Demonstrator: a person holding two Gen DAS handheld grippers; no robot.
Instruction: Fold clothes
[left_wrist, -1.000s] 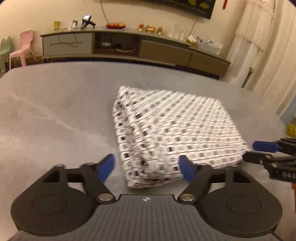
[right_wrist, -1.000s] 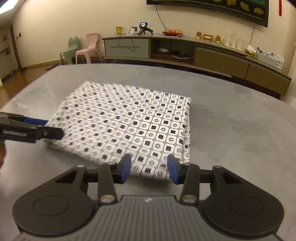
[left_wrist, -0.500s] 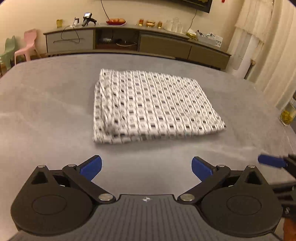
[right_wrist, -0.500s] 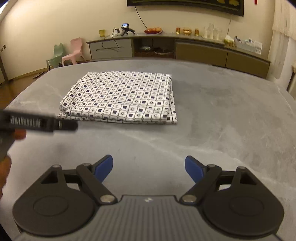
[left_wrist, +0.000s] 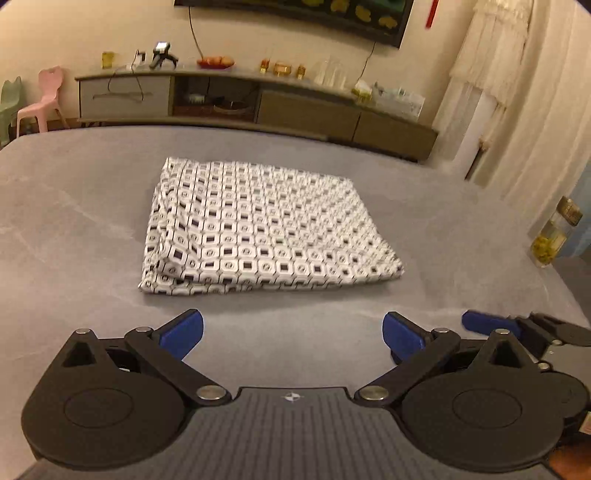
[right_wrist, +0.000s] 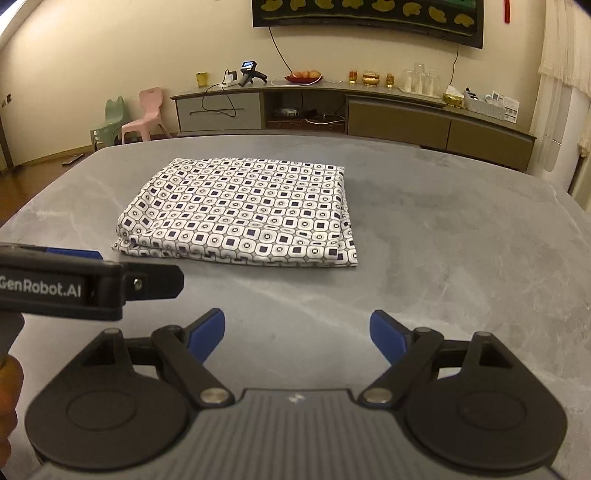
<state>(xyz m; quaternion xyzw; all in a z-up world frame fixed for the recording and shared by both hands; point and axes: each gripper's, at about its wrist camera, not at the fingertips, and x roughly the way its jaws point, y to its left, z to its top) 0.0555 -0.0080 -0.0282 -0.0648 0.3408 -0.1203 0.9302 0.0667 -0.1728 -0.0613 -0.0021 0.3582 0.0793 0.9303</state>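
A white garment with a dark square print (left_wrist: 258, 232) lies folded into a flat rectangle on the grey table (left_wrist: 74, 221); it also shows in the right wrist view (right_wrist: 243, 214). My left gripper (left_wrist: 293, 334) is open and empty, pulled back from the garment's near edge. My right gripper (right_wrist: 297, 332) is open and empty, also back from the near edge. The right gripper's finger shows at the right of the left wrist view (left_wrist: 491, 326). The left gripper's body shows at the left of the right wrist view (right_wrist: 85, 284).
A long low sideboard (right_wrist: 351, 110) with glasses, a fruit plate and cables stands against the far wall. Pink and green plastic chairs (right_wrist: 144, 116) stand at the far left. Curtains (left_wrist: 517, 110) hang to the right. The table edge curves away on both sides.
Both grippers let go of the garment's near edge, opened wide and drew back toward me. The folded garment lies still on the table.
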